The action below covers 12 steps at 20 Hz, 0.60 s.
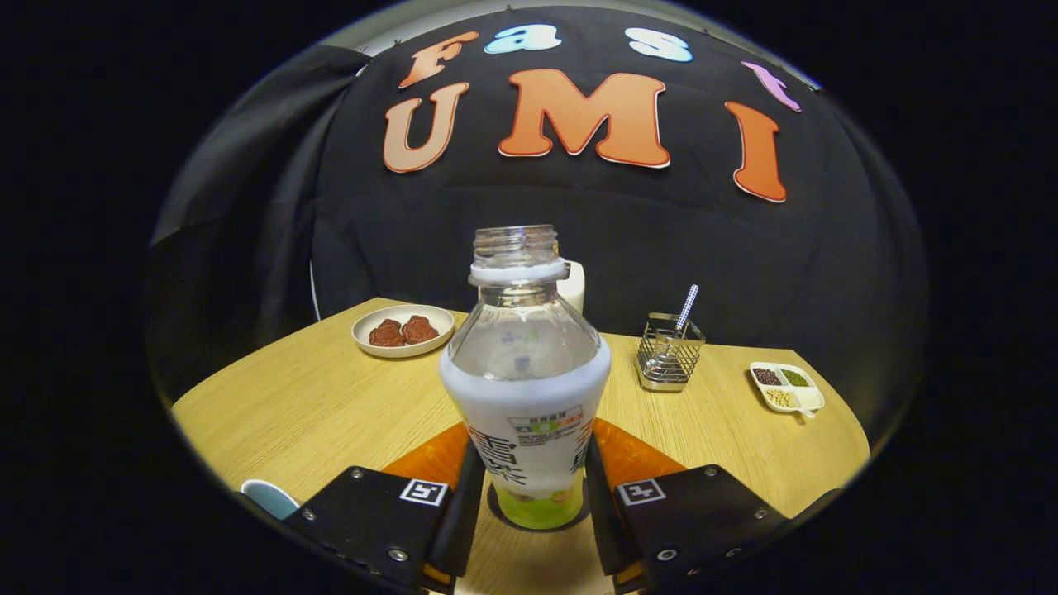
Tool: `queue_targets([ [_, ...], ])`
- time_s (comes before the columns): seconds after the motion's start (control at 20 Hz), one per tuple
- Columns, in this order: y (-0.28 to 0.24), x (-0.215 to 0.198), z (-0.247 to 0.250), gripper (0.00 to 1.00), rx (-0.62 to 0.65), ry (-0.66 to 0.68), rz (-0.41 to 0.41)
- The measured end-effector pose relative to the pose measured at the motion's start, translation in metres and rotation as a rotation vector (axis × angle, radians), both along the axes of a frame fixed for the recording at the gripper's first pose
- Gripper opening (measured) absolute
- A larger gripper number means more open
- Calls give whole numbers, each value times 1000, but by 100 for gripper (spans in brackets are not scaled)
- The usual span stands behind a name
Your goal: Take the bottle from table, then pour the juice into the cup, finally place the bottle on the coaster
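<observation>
An uncapped bottle [527,364] stands upright between my fingers, clear at the top, with a white label and a little yellow-green juice at the bottom. Its base rests on a dark round coaster [537,526] on the wooden table [314,405]. My gripper [531,453] is shut on the bottle, one black finger [464,496] pressing on each side of the label. A light blue cup [269,498] shows its rim just to the left of the left finger, mostly hidden.
Beyond the bottle, a plate with two brown pieces [403,330] sits at the back left. A wire holder with a spoon [669,351] and a small divided dish of beans [787,387] are to the right. A white object [574,286] stands behind the bottle's neck.
</observation>
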State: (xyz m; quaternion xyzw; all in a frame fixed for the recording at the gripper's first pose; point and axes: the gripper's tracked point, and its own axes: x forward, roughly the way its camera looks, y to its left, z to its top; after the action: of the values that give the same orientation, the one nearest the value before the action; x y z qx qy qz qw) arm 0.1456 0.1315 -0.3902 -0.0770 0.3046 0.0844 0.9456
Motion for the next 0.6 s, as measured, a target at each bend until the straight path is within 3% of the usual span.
queue_targets([
  [0.5,3,4,-24,60,2,6,-7],
  [0.6,2,2,-24,64,-7,14,-6],
])
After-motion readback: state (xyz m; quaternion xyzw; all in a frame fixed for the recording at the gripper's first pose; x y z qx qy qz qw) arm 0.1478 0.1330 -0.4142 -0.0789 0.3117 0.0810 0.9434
